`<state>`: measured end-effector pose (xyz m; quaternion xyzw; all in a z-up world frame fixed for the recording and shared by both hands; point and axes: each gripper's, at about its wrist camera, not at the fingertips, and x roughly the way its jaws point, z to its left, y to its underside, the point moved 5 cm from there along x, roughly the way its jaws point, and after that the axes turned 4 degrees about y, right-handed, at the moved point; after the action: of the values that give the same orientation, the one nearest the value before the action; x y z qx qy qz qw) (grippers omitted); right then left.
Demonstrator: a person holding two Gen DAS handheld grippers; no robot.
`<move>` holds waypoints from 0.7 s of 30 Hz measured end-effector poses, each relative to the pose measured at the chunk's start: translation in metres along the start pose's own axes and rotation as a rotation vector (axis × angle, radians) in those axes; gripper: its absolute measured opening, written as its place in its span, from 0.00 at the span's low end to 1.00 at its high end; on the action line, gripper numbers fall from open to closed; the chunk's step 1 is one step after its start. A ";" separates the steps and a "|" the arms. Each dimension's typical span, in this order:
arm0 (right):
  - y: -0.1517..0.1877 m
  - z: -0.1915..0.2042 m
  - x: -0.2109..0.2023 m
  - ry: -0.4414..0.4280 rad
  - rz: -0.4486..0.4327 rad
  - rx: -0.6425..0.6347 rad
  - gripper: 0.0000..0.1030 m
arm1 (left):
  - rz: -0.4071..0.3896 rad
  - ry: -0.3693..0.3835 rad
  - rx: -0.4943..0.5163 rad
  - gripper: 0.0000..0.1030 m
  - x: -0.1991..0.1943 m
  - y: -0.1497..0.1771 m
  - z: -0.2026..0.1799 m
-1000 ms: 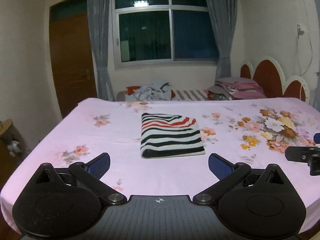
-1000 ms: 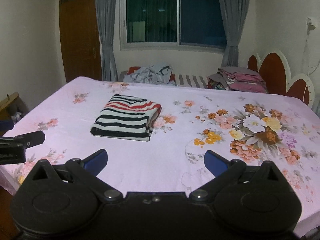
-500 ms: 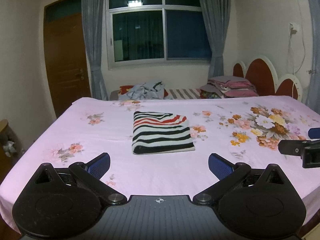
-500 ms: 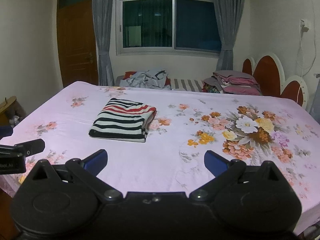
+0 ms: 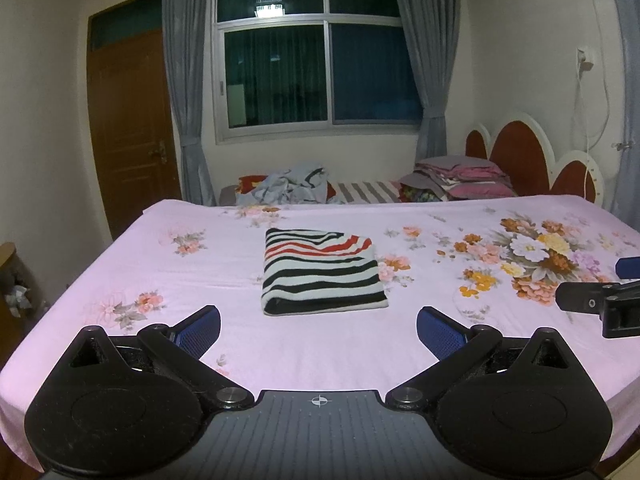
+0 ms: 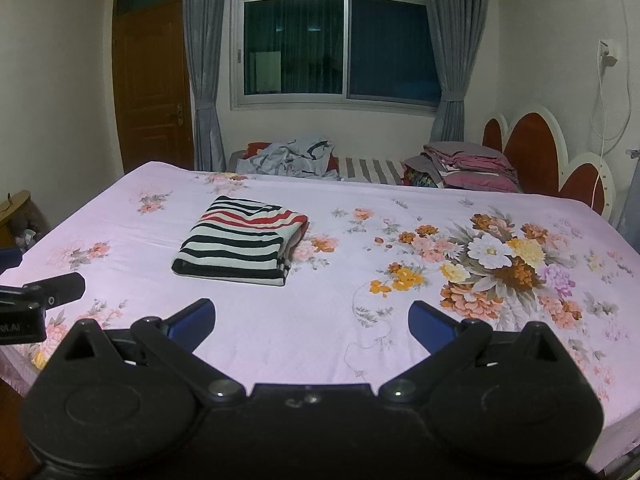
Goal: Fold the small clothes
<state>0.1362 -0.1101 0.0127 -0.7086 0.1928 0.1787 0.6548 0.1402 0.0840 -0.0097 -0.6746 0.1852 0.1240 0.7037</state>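
Blue rubber pads line both black plastic claws, and each claw is spread wide with nothing between its fingers. The left claw hangs over the near edge of the bed, and the right claw is level with it, just to its side; each shows at the edge of the other's view. Neither touches cloth.

Beyond them, on the pink floral bedsheet, lies the black, white and red striped garment, folded into a neat flat rectangle with its thick folded edge toward the claws. It sits well apart from both, nearer the left half of the bed.

By my reckoning this piece is finished: edges square, nothing trailing. What may be left is the rumpled pale blue clothing heaped past the far side of the bed, beside a stack of folded pink and grey bedding by the red scalloped headboard. No basket or box shows anywhere.
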 end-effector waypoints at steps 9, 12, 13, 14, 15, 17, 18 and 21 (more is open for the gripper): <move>-0.001 -0.002 0.002 -0.004 0.002 0.000 1.00 | -0.004 0.003 0.016 1.00 -0.001 -0.001 -0.002; -0.002 -0.003 0.002 -0.001 -0.001 0.000 1.00 | -0.007 0.008 0.016 1.00 -0.001 -0.002 -0.003; -0.002 -0.003 0.002 -0.002 -0.002 0.001 1.00 | -0.007 0.009 0.017 1.00 -0.001 -0.002 -0.003; -0.002 -0.003 0.002 -0.002 -0.003 0.001 1.00 | -0.008 0.011 0.019 1.00 -0.001 -0.002 -0.003; -0.002 -0.003 0.002 -0.002 -0.004 0.000 1.00 | -0.008 0.013 0.019 1.00 0.000 -0.003 -0.003; -0.002 -0.004 0.002 -0.004 -0.002 0.000 1.00 | -0.009 0.015 0.019 1.00 0.000 -0.003 -0.002; -0.002 -0.004 0.002 -0.003 -0.002 0.000 1.00 | -0.009 0.015 0.019 1.00 0.000 -0.003 -0.002; -0.002 -0.003 0.002 -0.002 0.000 -0.001 1.00 | -0.009 0.015 0.019 1.00 0.001 -0.004 -0.002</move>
<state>0.1391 -0.1131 0.0139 -0.7085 0.1919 0.1797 0.6549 0.1423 0.0815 -0.0067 -0.6696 0.1884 0.1140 0.7093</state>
